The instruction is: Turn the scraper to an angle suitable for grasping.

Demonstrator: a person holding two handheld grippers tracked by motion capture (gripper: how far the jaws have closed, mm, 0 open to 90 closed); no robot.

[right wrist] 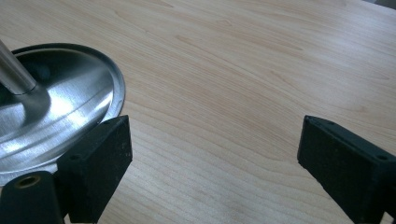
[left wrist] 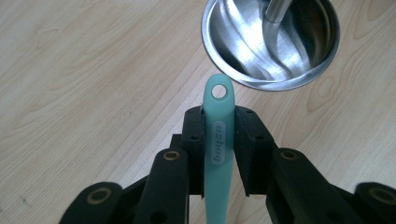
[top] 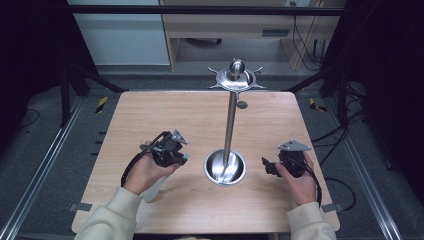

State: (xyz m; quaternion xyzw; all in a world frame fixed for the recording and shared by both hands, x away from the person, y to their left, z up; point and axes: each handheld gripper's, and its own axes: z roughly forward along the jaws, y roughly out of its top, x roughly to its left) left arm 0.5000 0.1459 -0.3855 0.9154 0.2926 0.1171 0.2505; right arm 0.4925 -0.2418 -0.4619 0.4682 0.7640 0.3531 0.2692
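Nearest, the left gripper [left wrist: 219, 140] has its jaws clamped on the flat handle of a mint-green utensil [left wrist: 219, 135], whose hanging hole pokes out just past the pads. In the high view the left hand [top: 150, 172] holds that gripper [top: 170, 148] low over the table [top: 150, 115], tilted toward the middle. Just ahead of its jaws sits the round steel base [left wrist: 261, 70] of a hanging stand [top: 230, 120]. The right gripper [top: 270, 167] rests on the far side of that base, jaws spread wide with nothing between them. Farther off, the stand's hooked crown [top: 236, 79] rises at the table's far edge. The utensil looks picked up and ready to hang; the next move calls for lifting it and threading the hole over a hook.
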